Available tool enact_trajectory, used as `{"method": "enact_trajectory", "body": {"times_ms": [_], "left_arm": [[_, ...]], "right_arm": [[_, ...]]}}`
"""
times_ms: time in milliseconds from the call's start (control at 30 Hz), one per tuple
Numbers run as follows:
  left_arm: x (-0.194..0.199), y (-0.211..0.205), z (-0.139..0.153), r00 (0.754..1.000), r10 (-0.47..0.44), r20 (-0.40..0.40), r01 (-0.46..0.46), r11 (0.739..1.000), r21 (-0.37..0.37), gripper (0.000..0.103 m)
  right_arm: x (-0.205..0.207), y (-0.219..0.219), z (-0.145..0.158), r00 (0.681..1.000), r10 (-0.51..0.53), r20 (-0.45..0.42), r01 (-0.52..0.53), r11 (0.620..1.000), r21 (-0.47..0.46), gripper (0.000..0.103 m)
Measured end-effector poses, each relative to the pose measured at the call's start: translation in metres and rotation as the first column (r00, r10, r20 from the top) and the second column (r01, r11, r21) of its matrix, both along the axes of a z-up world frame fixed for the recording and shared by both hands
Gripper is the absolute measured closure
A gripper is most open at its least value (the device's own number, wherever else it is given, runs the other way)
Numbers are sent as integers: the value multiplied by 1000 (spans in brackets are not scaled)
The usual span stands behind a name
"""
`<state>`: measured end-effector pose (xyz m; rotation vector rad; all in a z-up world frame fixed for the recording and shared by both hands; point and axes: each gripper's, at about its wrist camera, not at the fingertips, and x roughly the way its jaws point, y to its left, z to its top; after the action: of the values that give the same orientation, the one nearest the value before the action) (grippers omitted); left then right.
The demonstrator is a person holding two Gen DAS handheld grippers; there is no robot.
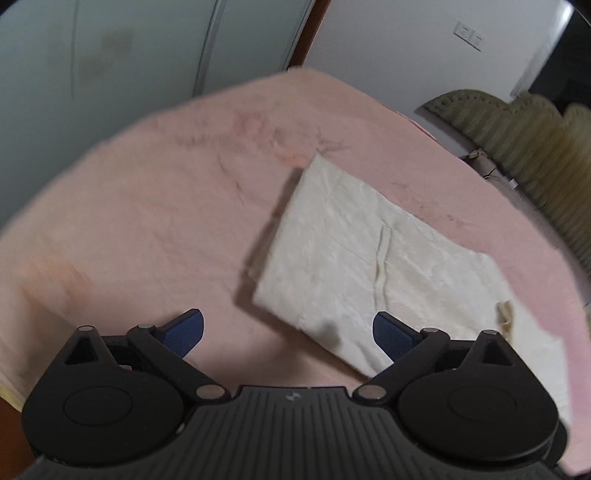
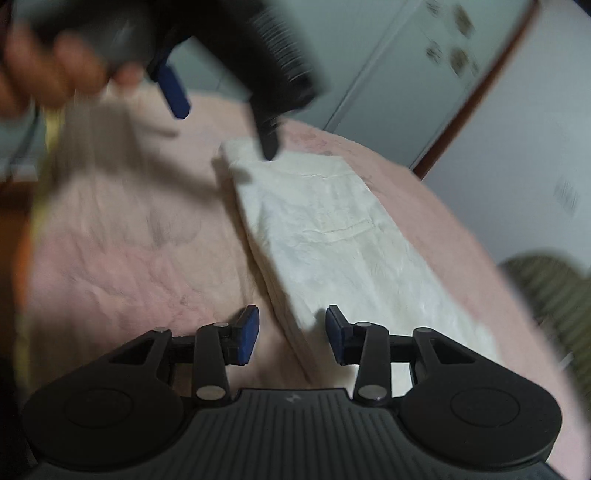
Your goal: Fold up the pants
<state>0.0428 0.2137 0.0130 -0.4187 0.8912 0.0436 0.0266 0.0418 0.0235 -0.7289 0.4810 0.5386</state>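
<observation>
The cream pants (image 1: pixel 369 258) lie folded into a long flat stack on the pink blanket (image 1: pixel 147 221). My left gripper (image 1: pixel 288 332) is wide open and empty, above the blanket, with its right finger over the pants' near edge. In the right wrist view the pants (image 2: pixel 332 236) stretch away from the camera. My right gripper (image 2: pixel 291 332) is open and empty, its fingers on either side of the stack's near left edge. The left gripper (image 2: pixel 221 110) shows blurred at the top left of that view, above the pants' far end, held by a hand.
The pink blanket (image 2: pixel 129 258) covers the bed. Pale wardrobe doors (image 1: pixel 110 55) stand behind it. An olive quilted headboard (image 1: pixel 535 147) is at the right. A white wall with a switch plate (image 1: pixel 469 35) is behind that.
</observation>
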Motion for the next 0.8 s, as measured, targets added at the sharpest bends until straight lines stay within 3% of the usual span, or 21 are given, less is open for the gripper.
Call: {"method": "enact_trajectory", "body": {"times_ms": [67,167,200,233,267,333,400,467,533,567,633,667,733,800], "left_arm": [[5,4,-11,1000,13,-20,-14,996,-85,4],[15,4,-25,998,49,-47,-57,977,-204,4],[19,3,-28,997,56,-52,-67,971,-230,4],[22,3,-30,997,64,-52,-74,966,-247,4],[26,2,-33,996,77,-54,-89,962,-257,2],[32,0,-34,993,109,-45,-117,955,-272,2],[41,-1,-33,992,130,0,-124,943,-310,2],[53,-1,-36,987,162,15,-147,925,-351,6],[65,-4,-40,985,172,9,-157,920,-360,23],[72,-6,-42,987,162,0,-151,922,-356,40],[75,-6,-44,984,179,-8,-172,927,-334,58],[75,-6,-45,983,183,-1,-174,933,-316,71],[75,-5,-47,983,184,5,-174,939,-297,84],[73,-4,-47,983,181,18,-168,939,-300,87]], "right_arm": [[-6,16,-13,988,17,154,-4,996,-88,40],[-11,35,-17,969,46,242,-15,991,-131,42],[-4,39,-17,972,49,228,-22,992,-120,46],[3,42,-18,978,53,201,-32,993,-110,67],[10,43,-18,984,57,170,-43,995,-90,79],[20,38,-10,990,46,130,-45,999,-15,85],[31,23,6,999,3,53,-10,991,135,87],[48,-3,26,997,-37,-63,55,948,314,87],[61,-21,38,987,-20,-159,84,912,403,85],[66,-28,42,975,7,-223,89,904,418,82],[66,-44,52,931,120,-345,58,884,464,82],[62,-54,60,918,189,-350,16,861,509,82],[60,-77,74,911,238,-336,-2,818,576,82],[74,-90,73,936,114,-333,96,827,553,82]]}}
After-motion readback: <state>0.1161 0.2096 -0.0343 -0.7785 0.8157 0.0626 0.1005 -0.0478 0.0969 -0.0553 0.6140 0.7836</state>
